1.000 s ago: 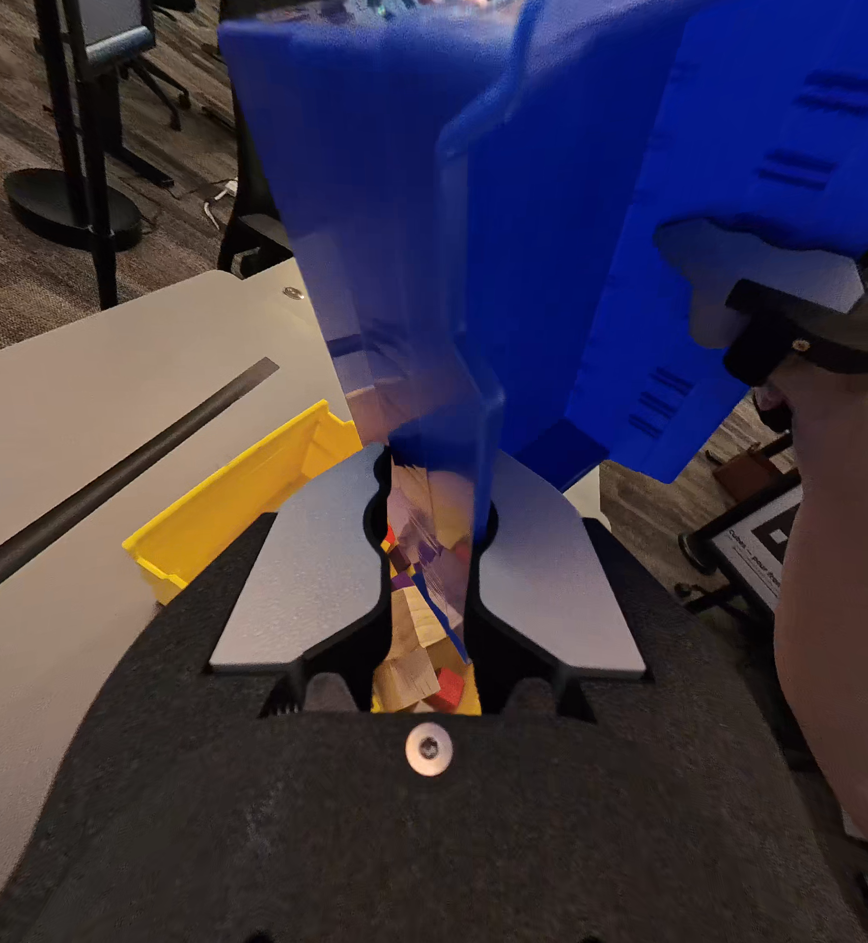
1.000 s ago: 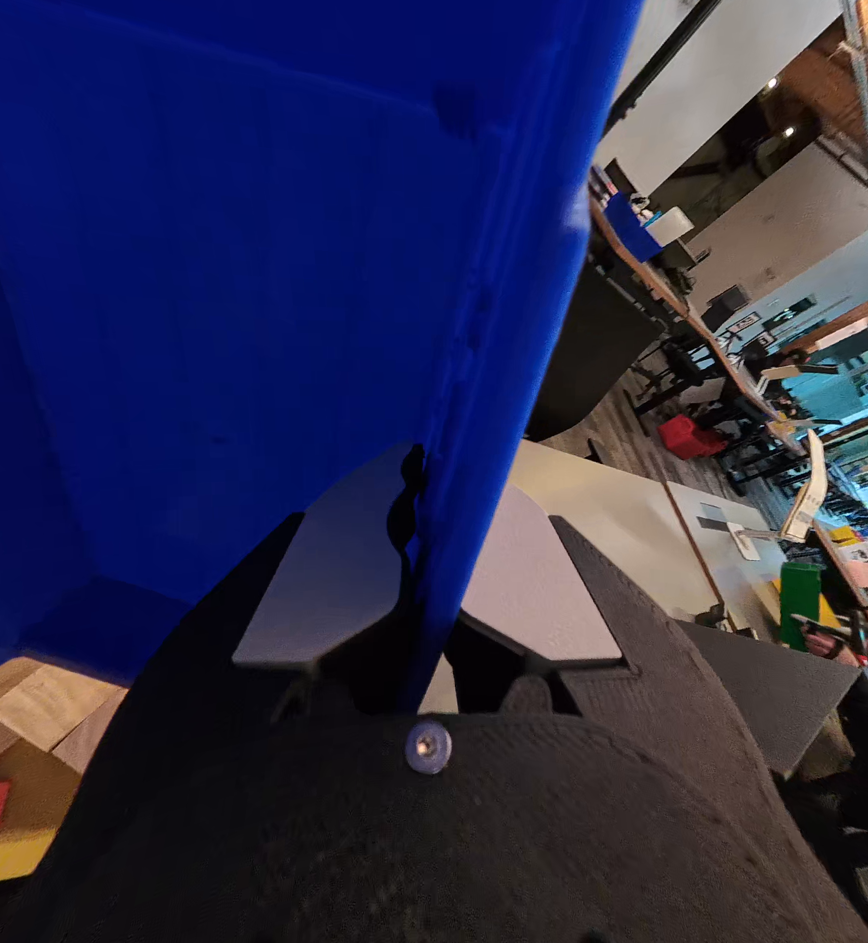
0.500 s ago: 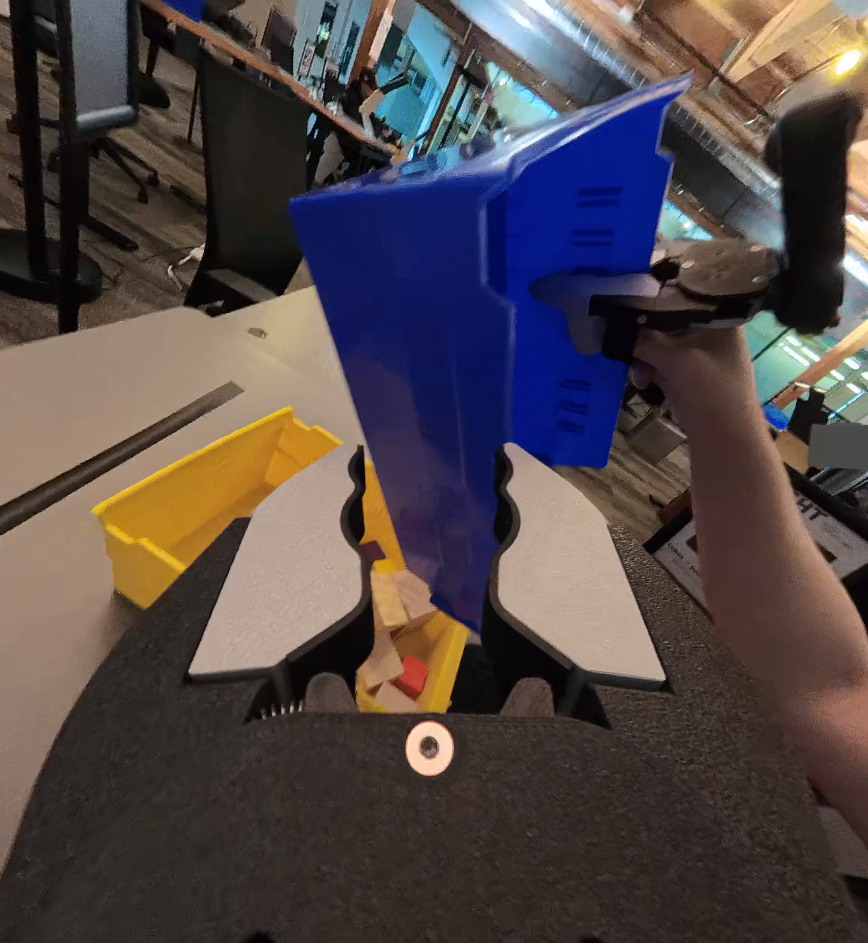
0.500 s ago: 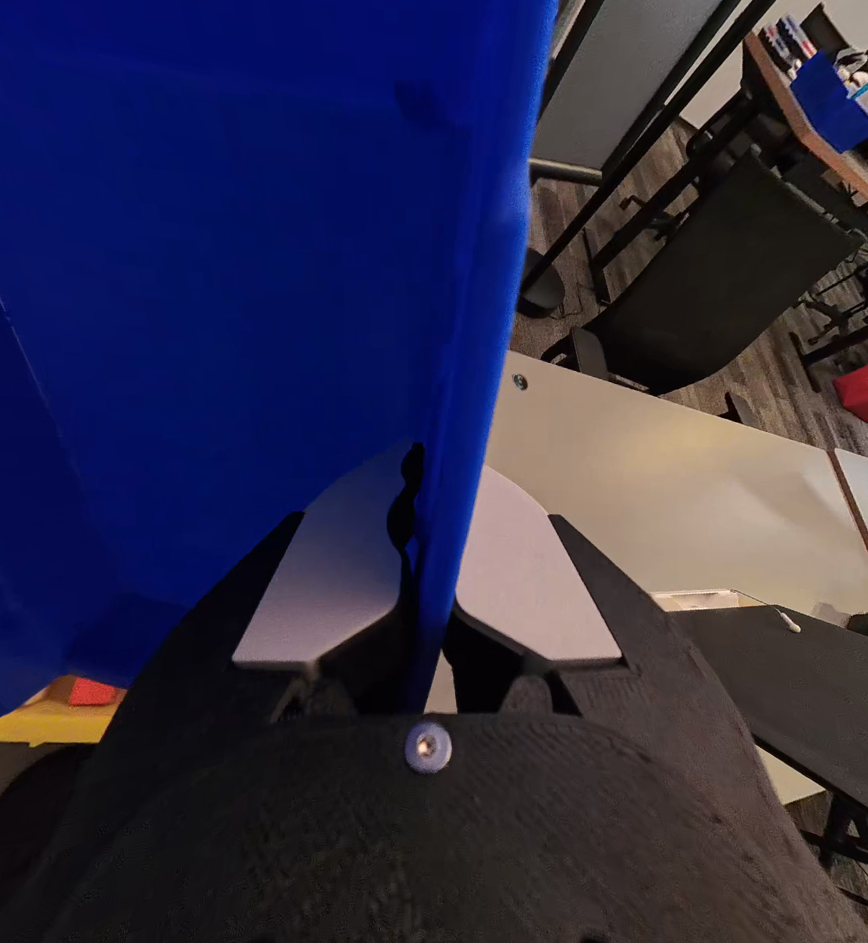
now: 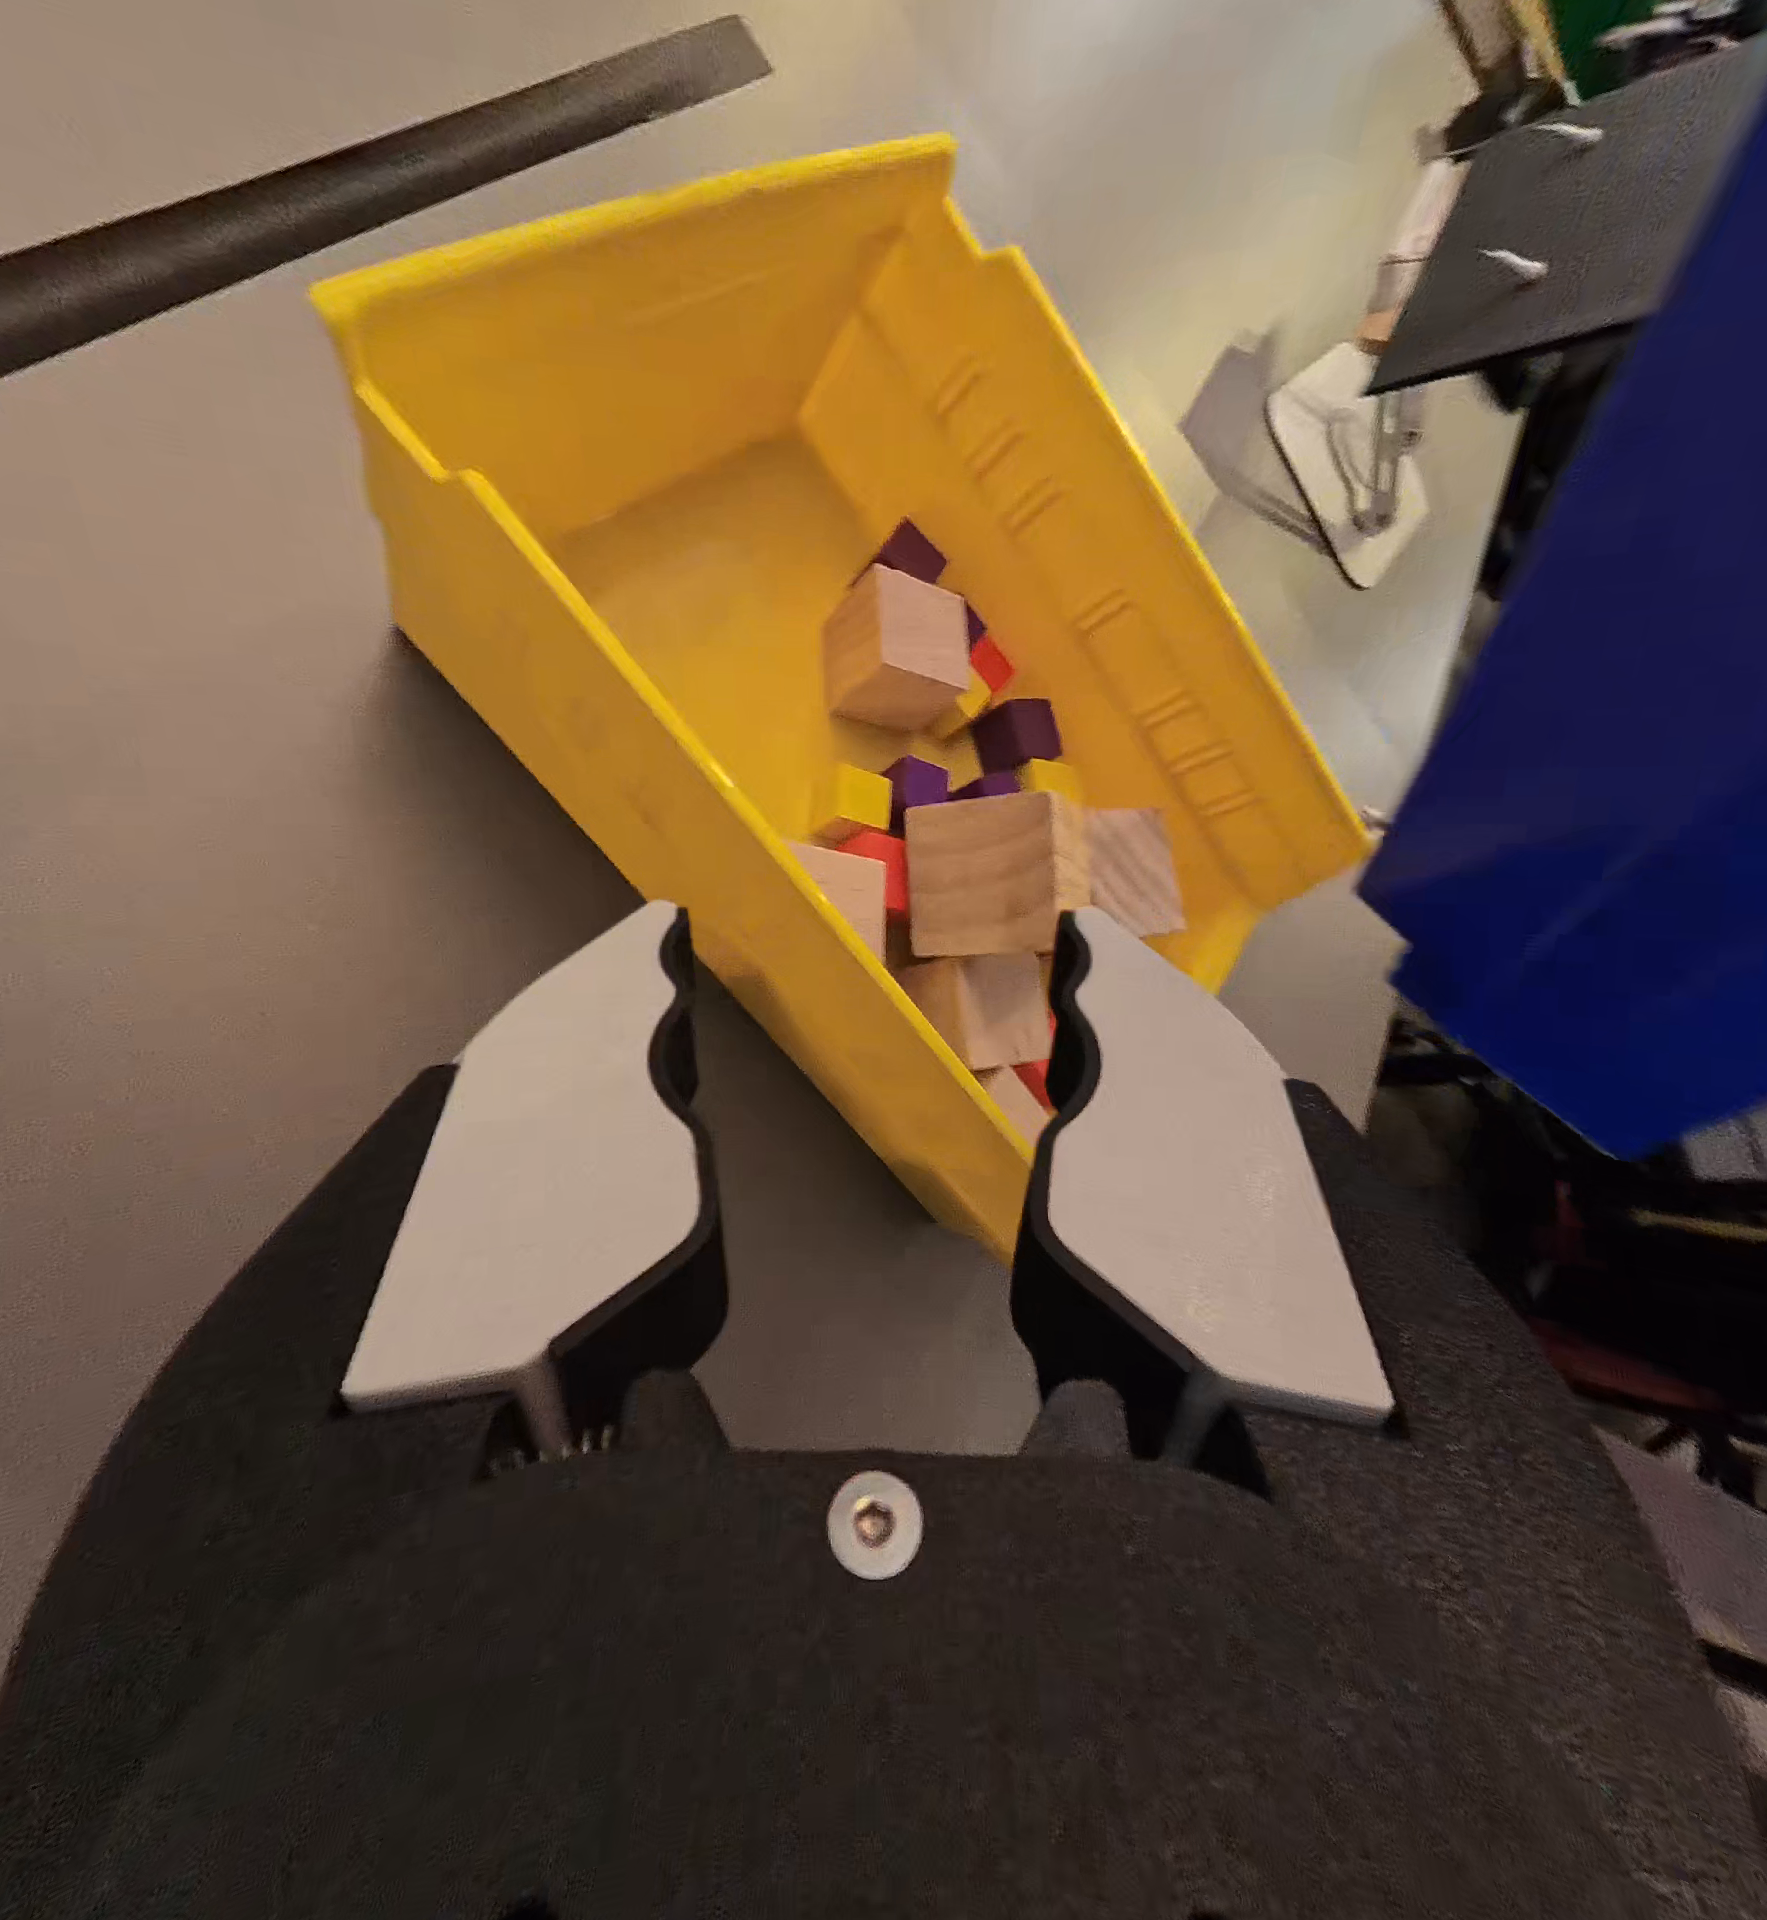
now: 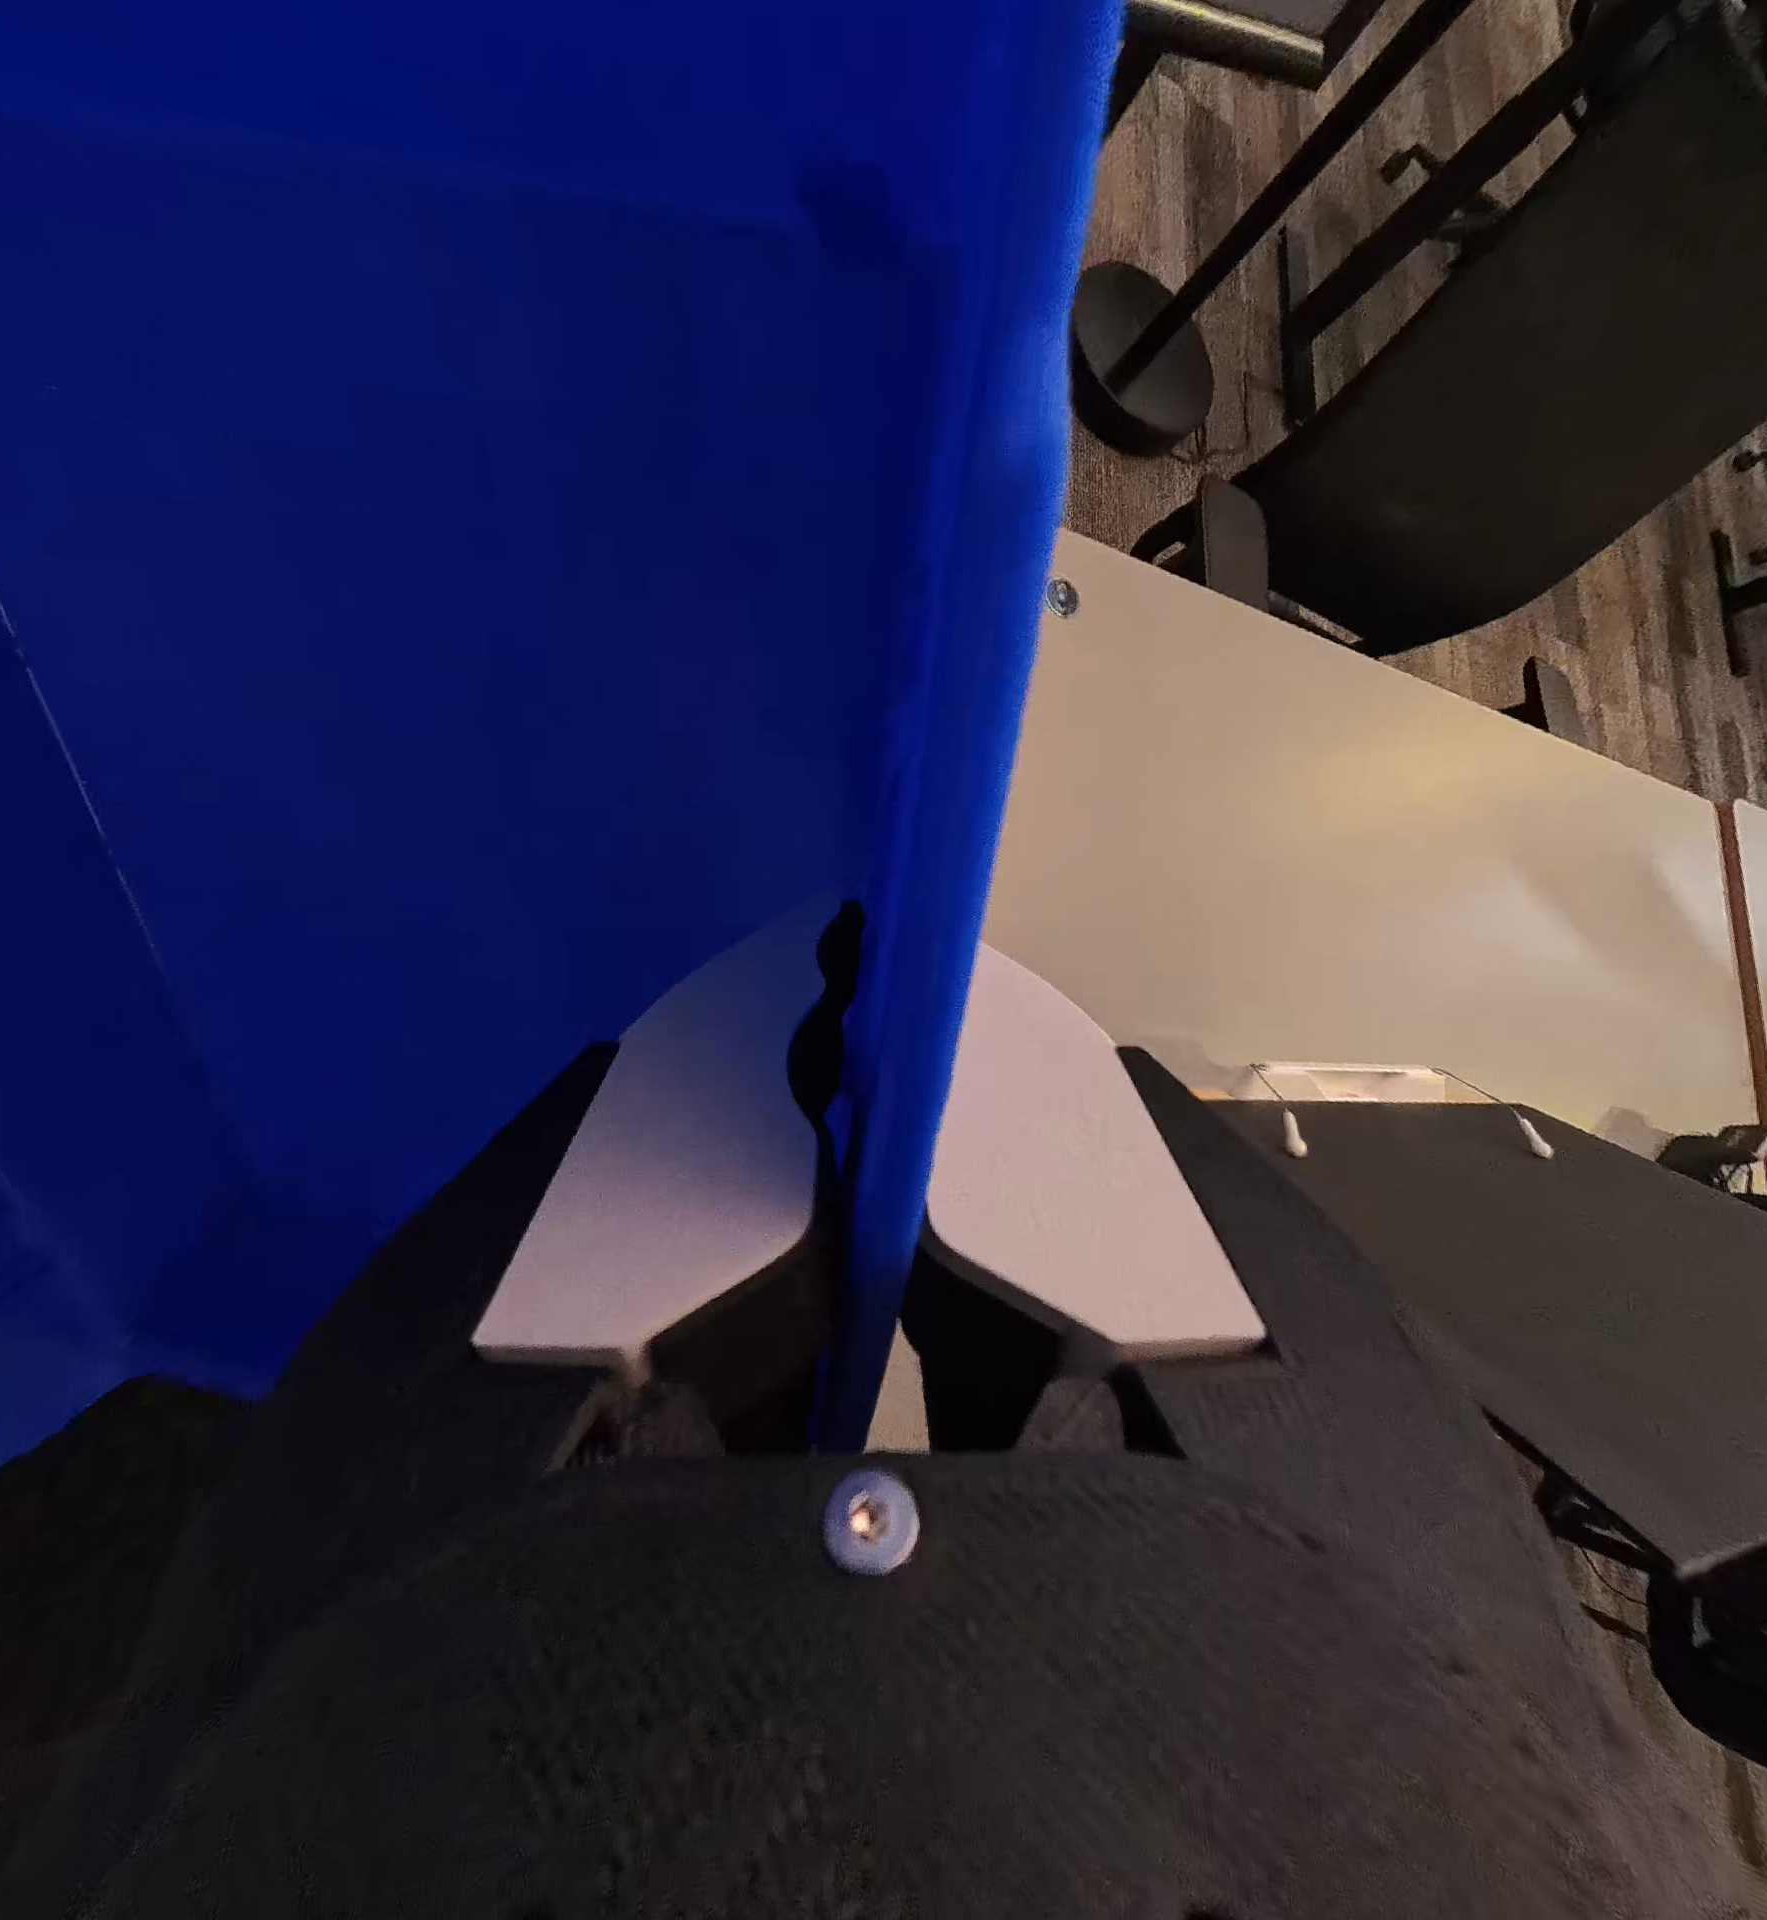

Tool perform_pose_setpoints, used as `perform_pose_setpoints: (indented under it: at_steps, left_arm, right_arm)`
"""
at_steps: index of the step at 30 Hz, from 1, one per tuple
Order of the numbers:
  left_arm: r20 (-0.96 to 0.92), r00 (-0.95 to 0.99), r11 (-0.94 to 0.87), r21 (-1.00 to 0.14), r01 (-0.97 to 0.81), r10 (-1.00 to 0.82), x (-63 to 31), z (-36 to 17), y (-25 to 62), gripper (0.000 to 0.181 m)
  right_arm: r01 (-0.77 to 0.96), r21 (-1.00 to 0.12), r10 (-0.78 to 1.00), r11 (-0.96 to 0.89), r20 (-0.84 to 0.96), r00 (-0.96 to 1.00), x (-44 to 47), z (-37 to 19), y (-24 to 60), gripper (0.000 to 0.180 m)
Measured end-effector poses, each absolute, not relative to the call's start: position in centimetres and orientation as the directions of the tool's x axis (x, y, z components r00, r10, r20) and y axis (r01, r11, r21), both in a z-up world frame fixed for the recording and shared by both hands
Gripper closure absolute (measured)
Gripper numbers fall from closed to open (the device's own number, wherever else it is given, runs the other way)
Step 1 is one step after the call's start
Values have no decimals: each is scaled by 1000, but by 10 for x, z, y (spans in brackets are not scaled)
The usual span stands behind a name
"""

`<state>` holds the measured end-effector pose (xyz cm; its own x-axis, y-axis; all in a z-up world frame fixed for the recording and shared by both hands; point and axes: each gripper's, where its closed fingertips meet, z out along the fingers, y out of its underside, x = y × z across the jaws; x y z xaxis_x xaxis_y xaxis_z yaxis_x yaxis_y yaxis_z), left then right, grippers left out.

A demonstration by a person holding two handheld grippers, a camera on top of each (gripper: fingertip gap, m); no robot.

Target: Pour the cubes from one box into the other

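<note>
The pour looks complete: the cubes (image 5: 972, 831), plain wood mixed with purple, red and yellow, lie heaped in the near end of the yellow box (image 5: 650, 416), which rests on the worktop (image 5: 131, 727). My left gripper (image 5: 871, 1049) hangs above that box with its jaws spread wide and holding nothing. My right gripper (image 6: 884, 1122) has its jaws closed tight on the side wall of the blue box (image 6: 443, 520), held raised and tilted off to the right of the yellow one; its interior, as far as visible, shows no cubes. The next move, in my judgement, calls for levelling the blue box and lowering it onto bare worktop before releasing.
</note>
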<state>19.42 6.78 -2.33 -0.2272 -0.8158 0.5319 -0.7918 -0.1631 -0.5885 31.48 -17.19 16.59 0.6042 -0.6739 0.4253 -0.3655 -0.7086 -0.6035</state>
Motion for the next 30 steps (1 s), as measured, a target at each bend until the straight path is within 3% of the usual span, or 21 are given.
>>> perform_pose_setpoints:
  at_steps: [4, 11, 16, 19, 30]
  left_arm:
    - [475, -149, -126, -498, -858, -867, 200, -48, 62, 93]
    - [368, -104, 1, -271, -963, -924, 195, -102, 47, 84]
    - [470, -59, -28, -176, -984, -881, 195, -116, 29, 102]
    - [462, -53, -8, -129, -992, -885, 193, -129, 31, 127]
    - [436, -39, -1, -91, -996, -899, 150, -127, 95, 135]
  right_arm:
    - [-395, -575, -675, -716, 428, 601, 315, 167, -191, 172]
    - [-474, -493, -679, -730, 444, 585, 325, 147, -226, 172]
    - [-525, -441, -686, -728, 442, 578, 331, 126, -249, 172]
    - [-554, -435, -705, -709, 418, 574, 333, 114, -262, 172]
    - [-688, -383, -787, -616, 256, 562, 348, 50, -290, 172]
